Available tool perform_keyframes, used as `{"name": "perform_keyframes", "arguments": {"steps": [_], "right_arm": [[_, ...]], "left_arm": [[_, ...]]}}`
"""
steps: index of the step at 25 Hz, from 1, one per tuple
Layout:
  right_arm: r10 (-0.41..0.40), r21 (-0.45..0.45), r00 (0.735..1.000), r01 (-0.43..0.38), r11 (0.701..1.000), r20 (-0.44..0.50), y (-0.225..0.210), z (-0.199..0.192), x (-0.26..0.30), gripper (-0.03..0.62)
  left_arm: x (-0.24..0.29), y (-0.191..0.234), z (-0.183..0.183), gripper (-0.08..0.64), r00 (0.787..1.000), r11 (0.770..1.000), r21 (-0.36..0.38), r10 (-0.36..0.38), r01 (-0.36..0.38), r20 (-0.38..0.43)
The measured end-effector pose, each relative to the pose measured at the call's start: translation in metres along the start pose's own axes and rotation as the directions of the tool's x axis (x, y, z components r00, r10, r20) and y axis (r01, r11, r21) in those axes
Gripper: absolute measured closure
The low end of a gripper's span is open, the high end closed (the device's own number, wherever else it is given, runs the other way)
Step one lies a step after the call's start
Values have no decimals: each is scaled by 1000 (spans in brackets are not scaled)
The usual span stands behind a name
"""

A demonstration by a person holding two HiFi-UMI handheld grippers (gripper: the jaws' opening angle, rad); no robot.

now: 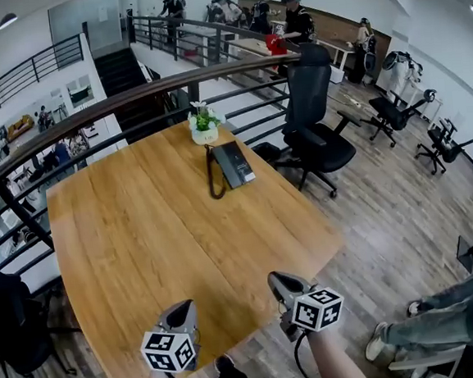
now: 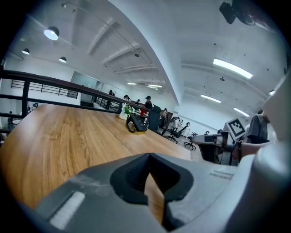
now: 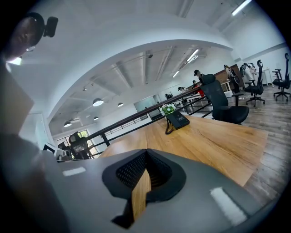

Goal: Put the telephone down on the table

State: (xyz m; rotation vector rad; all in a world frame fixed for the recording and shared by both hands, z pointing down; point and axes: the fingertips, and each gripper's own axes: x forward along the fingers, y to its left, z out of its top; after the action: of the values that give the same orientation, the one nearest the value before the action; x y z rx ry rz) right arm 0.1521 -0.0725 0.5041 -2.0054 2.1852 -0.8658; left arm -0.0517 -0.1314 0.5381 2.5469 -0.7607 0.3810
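Hold left gripper and right gripper shut, empty, at table's near edge; leave telephone flat by far edge

No legible text, perhaps a blurred telephone label.

a small potted plant with white flowers sits in the upper centre of the head view, just before a curved dark railing that sweeps from the left edge to the upper middle. right of the plant a black office chair stands on the wood floor. more black chairs stand near the right edge. several people are at desks along the top. stairs show at upper left. legs in jeans reach in from the lower right edge. in the left gripper view round ceiling lamps glow at upper left, strip lights at upper right.
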Motion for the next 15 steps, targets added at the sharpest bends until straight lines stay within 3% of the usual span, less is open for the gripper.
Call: {"name": "perform_keyframes", "arguments": {"steps": [7,15], "right_arm": [[16,-2,1000,-16,1000,-3,8,-15,-27,594],[32,7,1000,-32,999,0,33,-34,-85,594]], "left_arm": [[-9,-27,4,558,1000,1000,29,4,-4,22],[-57,-75,-4,558,1000,999,48,-4,3,31]]}}
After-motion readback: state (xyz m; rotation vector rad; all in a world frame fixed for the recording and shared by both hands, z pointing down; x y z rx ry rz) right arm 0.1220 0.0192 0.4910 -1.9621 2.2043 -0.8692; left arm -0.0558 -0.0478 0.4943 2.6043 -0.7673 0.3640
